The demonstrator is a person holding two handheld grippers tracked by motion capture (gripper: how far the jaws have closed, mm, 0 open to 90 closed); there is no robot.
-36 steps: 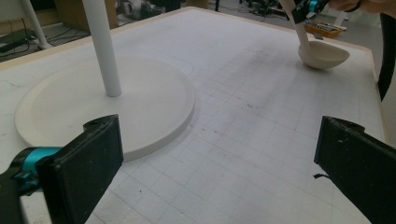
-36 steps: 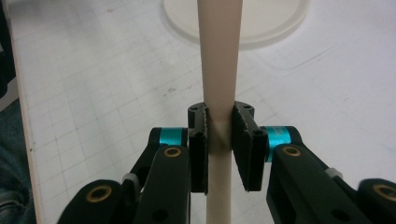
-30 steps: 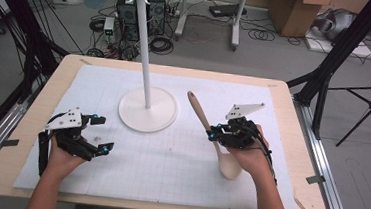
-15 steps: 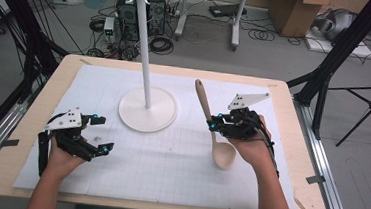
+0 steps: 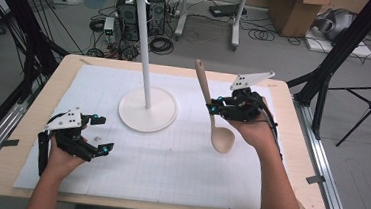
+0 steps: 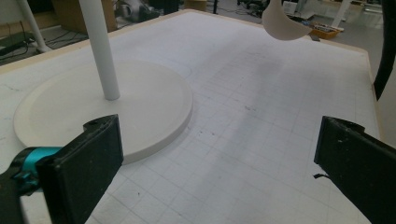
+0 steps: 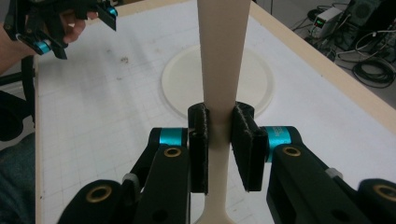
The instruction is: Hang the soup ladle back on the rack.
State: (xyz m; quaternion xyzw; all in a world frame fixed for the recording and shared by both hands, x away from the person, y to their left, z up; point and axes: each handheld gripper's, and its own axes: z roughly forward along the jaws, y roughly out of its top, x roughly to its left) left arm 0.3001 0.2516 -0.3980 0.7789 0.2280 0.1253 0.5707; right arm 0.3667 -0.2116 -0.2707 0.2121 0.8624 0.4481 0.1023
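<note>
One wooden spoon (image 5: 212, 106) stands nearly upright in the right gripper (image 5: 217, 108), jaws clamped on its handle, bowl hanging below; the white hook stand (image 5: 143, 56) rises beyond. Left gripper (image 5: 102, 134) gapes wide, holding nothing.

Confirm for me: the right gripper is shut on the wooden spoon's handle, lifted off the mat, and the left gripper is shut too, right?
Not quite. The left gripper is open: the left gripper view shows its jaws wide apart with bare mat between them. The rest holds: the right gripper is shut on the wooden spoon handle, lifted off the mat.
</note>
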